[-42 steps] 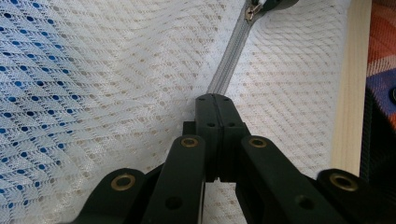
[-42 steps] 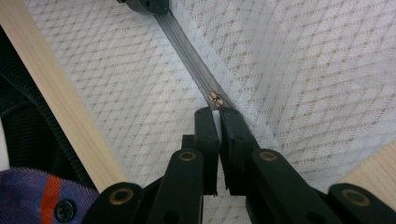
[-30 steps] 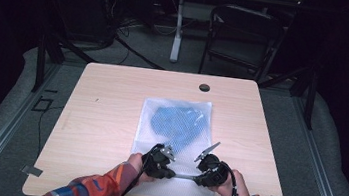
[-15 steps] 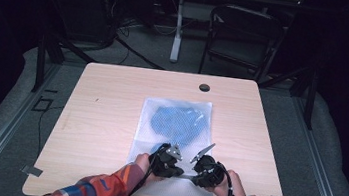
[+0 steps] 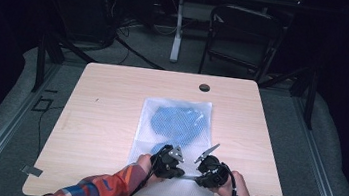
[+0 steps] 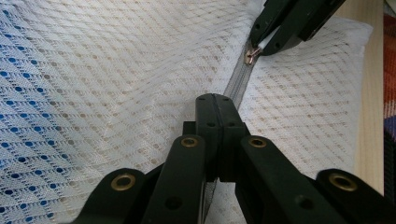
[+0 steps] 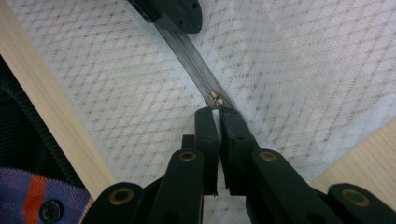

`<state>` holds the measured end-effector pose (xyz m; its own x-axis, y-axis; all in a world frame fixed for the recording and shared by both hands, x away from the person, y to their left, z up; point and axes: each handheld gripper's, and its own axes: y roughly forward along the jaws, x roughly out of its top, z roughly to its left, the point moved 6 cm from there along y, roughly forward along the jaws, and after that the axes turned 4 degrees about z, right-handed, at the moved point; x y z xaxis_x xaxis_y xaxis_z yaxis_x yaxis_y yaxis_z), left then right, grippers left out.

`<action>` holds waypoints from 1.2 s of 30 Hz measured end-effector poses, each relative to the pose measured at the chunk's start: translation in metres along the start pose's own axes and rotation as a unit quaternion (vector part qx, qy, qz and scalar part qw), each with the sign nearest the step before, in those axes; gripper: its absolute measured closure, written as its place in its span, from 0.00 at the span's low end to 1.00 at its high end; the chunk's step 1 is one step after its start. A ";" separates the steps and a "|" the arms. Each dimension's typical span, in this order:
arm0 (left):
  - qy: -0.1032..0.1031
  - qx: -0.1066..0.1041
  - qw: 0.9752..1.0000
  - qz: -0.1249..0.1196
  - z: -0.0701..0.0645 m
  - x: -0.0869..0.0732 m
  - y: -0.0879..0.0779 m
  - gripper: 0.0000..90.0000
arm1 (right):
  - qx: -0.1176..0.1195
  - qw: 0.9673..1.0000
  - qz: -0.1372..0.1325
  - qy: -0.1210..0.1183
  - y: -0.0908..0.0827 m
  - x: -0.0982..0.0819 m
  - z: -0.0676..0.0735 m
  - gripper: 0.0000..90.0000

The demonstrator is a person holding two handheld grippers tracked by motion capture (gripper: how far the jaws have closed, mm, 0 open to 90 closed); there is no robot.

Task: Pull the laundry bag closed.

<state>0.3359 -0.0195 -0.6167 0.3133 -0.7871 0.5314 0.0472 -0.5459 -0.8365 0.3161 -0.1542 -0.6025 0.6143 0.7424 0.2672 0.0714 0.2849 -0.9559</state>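
Note:
A white mesh bag (image 5: 148, 125) lies flat on the wooden table (image 5: 106, 105), with a blue garment (image 5: 179, 123) showing through it. Its grey zipper (image 6: 236, 86) runs along the near end. My left gripper (image 5: 179, 172) (image 6: 215, 100) is shut on the zipper tape at the bag's seam. A short way along the zipper, my right gripper (image 5: 198, 177) (image 7: 215, 114) is shut on the white pull tab of the brass slider (image 7: 215, 98) (image 6: 251, 55). The two grippers face each other, tips close together, and sleeved hands hold both.
The table's near edge (image 7: 70, 135) runs just behind the grippers. A round cable hole (image 5: 204, 87) sits at the table's far edge. Beyond the table stand a dark folding chair (image 5: 243, 36) and a desk leg (image 5: 177, 33).
My left gripper has shifted slightly to the right, closer to the right gripper. The right gripper and the bag stay where they were.

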 end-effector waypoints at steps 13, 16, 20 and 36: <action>0.001 -0.002 1.000 0.000 0.000 0.000 0.000 1.00 | -0.011 1.000 0.008 0.019 -0.005 -0.017 -0.012 0.96; 0.002 -0.001 1.000 0.003 0.000 0.000 0.000 1.00 | -0.012 1.000 0.008 0.018 -0.005 -0.018 -0.013 0.96; 0.000 -0.008 1.000 -0.004 0.000 0.000 0.000 1.00 | -0.010 1.000 0.009 0.025 -0.008 -0.022 -0.017 0.96; -0.004 -0.006 1.000 -0.001 0.001 -0.001 0.000 1.00 | -0.003 0.999 -0.001 0.039 -0.008 -0.027 -0.017 0.96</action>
<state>0.3365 -0.0180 -0.6172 0.3216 -0.7829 0.5326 0.0365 -0.5518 -0.8332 0.3119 -0.1867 -0.6039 0.6742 0.6919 0.2583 0.0772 0.2818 -0.9564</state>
